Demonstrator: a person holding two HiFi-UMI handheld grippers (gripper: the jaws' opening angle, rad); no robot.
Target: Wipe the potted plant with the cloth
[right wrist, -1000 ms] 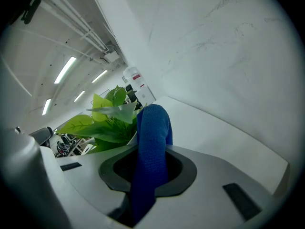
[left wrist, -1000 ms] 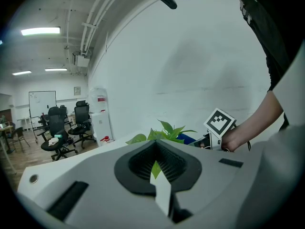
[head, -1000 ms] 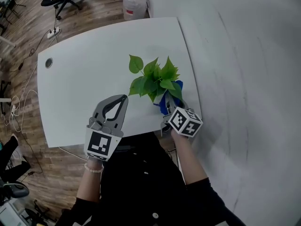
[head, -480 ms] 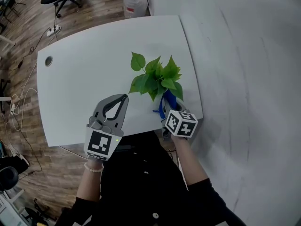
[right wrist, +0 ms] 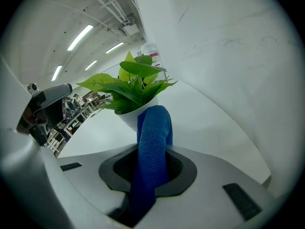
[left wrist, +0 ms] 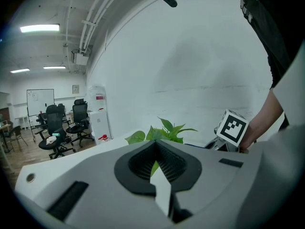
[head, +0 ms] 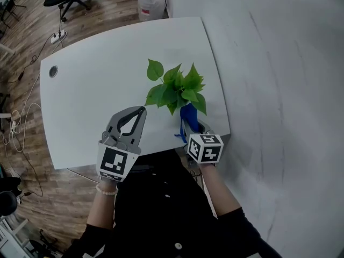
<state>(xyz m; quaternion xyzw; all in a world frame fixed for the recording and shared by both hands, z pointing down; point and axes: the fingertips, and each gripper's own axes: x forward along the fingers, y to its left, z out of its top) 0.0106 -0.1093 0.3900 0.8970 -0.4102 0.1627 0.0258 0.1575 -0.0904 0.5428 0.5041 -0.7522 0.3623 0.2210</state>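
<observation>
Near the right edge of the white worktop (head: 97,90), toward its near corner, stands the potted plant (head: 177,90), green leaves over a white pot (right wrist: 125,119). Just in front of it the right tool (right wrist: 151,165) is clamped on a blue microfibre cloth (right wrist: 153,128), whose free end arches forward from the jaws to the pot's near side; whether it touches cannot be settled. Over the near edge, well apart from the plant on its left, the left tool (head: 138,113) hovers with jaws closed on nothing. I judge the wiping step to be in hand, with the cloth at the pot rather than the foliage. The next move likely calls for drawing the cloth's folded end round the pot wall or up onto a leaf with light pressure, since the pot could slide toward the edge; the idle tool might steady it
</observation>
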